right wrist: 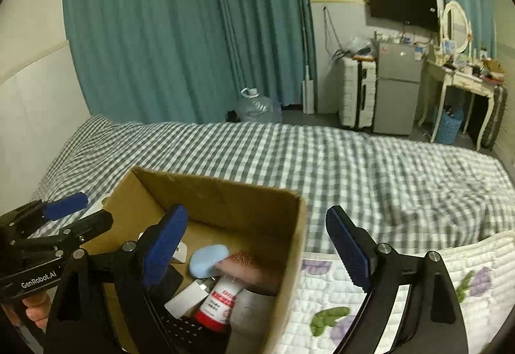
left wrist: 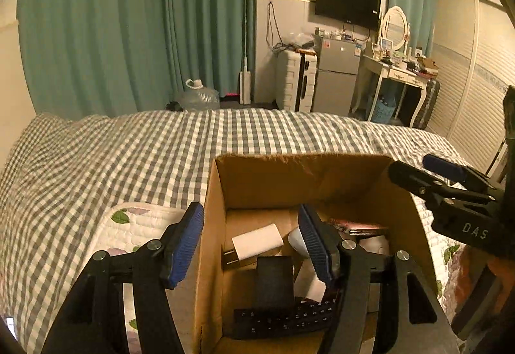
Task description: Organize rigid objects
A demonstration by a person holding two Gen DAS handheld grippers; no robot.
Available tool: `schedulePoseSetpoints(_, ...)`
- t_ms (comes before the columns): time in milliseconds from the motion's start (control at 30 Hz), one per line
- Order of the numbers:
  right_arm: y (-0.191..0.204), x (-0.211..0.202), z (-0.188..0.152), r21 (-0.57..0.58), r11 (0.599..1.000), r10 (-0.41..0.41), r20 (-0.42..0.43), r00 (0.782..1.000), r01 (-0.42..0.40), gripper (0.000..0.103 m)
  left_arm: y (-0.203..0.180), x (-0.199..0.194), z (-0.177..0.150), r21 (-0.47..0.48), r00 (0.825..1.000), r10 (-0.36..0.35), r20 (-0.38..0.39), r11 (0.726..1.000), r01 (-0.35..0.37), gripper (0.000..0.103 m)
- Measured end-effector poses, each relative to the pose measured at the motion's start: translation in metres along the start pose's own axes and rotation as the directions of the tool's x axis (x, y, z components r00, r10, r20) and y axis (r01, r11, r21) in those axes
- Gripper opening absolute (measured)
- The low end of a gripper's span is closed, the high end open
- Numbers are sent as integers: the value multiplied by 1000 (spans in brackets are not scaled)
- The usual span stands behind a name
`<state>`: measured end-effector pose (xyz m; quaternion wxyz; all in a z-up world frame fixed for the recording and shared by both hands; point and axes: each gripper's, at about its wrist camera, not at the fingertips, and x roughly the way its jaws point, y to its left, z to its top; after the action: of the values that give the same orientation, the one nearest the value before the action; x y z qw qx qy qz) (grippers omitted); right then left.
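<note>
Bedroom, checked bed (right wrist: 354, 167). Cardboard box (left wrist: 273, 180) already full: charger (left wrist: 257, 241), calculator (left wrist: 283, 318), red-capped bottle (right wrist: 220, 302). Left tongs (left wrist: 251, 246), right tongs (right wrist: 257, 249) released, empty. At 12 o'clock, bed bare; task seems nearly done.

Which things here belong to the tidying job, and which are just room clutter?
Job: cardboard box, white charger, remote control, red-capped bottle, blue case.
Clutter: water jug, suitcase, fridge, television.
</note>
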<state>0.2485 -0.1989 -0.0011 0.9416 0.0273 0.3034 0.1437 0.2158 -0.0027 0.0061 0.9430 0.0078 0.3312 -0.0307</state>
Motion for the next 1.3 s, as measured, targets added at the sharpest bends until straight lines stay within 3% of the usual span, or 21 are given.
schedulePoseSetpoints(167,12,-44,11,-57,995,-78,64,995,81,90,-8,-33,6,15,997,13,77,1000,-14,66)
schedulePoseSetpoints(333,34,-102,13,-108,974,-177,165,970,197,97,-11,-79,5,14,985,-18,169,1000,16,71)
schedulePoseSetpoints(500,48,-151,-22,-63,980,-174,215,961,191,103,-20,-119,-11,39,969,-12,245,999,2,73)
schedulePoseSetpoints(633,57,-166,-42,-56,974,-206,193,959,220,103,-20,-139,-26,28,964,-35,265,999,28,74)
schedulePoseSetpoints(900,77,-199,-69,-69,982,-157,228,961,177,103,-12,-168,-59,8,959,-4,284,1000,2,76)
schedulePoseSetpoints(1067,79,-187,-107,-77,980,-160,247,956,184,103,-8,-152,-90,-8,967,46,250,999,-46,76)
schedulePoseSetpoints(1167,75,-175,-111,-50,980,-173,242,955,190,103,-6,-147,-103,-39,964,46,262,999,-37,76)
schedulePoseSetpoints(1300,63,-169,-112,-9,973,-221,245,944,230,103,-9,-140,-109,-13,960,66,271,998,-65,76)
